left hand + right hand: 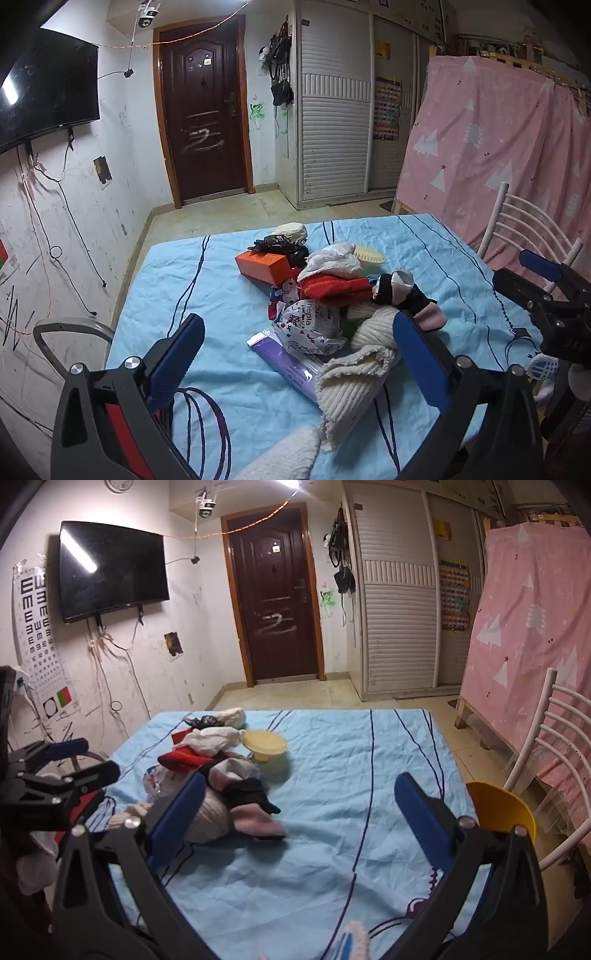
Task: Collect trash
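On the blue sheet (229,295) lies a heap of mixed things, and the orange box (264,266) at its far left serves as the mark for everything else. Just nearer than the box sits the crumpled tissue pack (310,328), and nearer again the purple wrapper (284,360), flat on the sheet. Black plastic (275,243) lies right behind the box. Right of the box are cloth things: a red towel (338,290), socks (402,291), a cream knit (354,380) and a yellow brush (367,254); these look like keepers, not trash.

Both the left gripper (299,350) and the right gripper (301,812) stand fully open and empty, hovering above the near edge of the heap.

My judgement: begin with the wrapper, since the left jaws already straddle it. Come down low and flat, pinch its free end, and keep clear of the knit lapping over it.
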Tool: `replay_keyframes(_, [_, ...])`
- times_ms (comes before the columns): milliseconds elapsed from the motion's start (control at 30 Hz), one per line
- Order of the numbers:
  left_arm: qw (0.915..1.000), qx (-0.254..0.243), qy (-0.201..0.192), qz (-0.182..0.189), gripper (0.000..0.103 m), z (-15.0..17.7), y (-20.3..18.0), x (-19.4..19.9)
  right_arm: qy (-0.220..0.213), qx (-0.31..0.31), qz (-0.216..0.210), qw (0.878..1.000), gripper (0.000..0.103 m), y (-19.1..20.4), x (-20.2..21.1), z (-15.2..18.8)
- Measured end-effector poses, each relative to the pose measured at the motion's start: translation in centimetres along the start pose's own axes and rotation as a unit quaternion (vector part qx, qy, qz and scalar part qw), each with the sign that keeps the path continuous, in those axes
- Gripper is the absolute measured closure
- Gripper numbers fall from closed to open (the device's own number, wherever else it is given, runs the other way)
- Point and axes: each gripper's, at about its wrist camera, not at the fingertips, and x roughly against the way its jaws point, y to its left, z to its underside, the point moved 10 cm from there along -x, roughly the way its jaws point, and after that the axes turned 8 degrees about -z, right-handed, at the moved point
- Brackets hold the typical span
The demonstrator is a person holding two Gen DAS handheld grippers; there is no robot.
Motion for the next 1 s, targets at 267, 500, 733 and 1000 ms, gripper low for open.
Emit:
replay_keyframes(267, [0.9999, 0.006, 0.009, 0.003, 0.01, -0.09, 0.21, -0.55, 0.002, 0.0, -0.002, 1.0, 0.005, 0.2, -0.23, -0.05])
replay_keyframes(500, [0.9999, 0.004, 0.01, 0.006, 0.01, 0.1, 0.18, -0.79, 0.006, 0.0, -0.003, 1.0, 0.005, 0.02, -0.68, 0.14])
replay_keyframes(733, [0.9999, 0.004, 0.01, 0.008, 0.01, 0.23, 0.12, -0.77, 0.006, 0.0, -0.002, 1.0, 0.005, 0.08, -0.59, 0.08])
replay_keyframes(1000, [0.9999, 0.005, 0.011, 0.008, 0.01, 0.28, 0.11, -0.78, 0.006, 0.0, -0.004, 1.0, 0.005, 0.21, -0.33, 0.08])
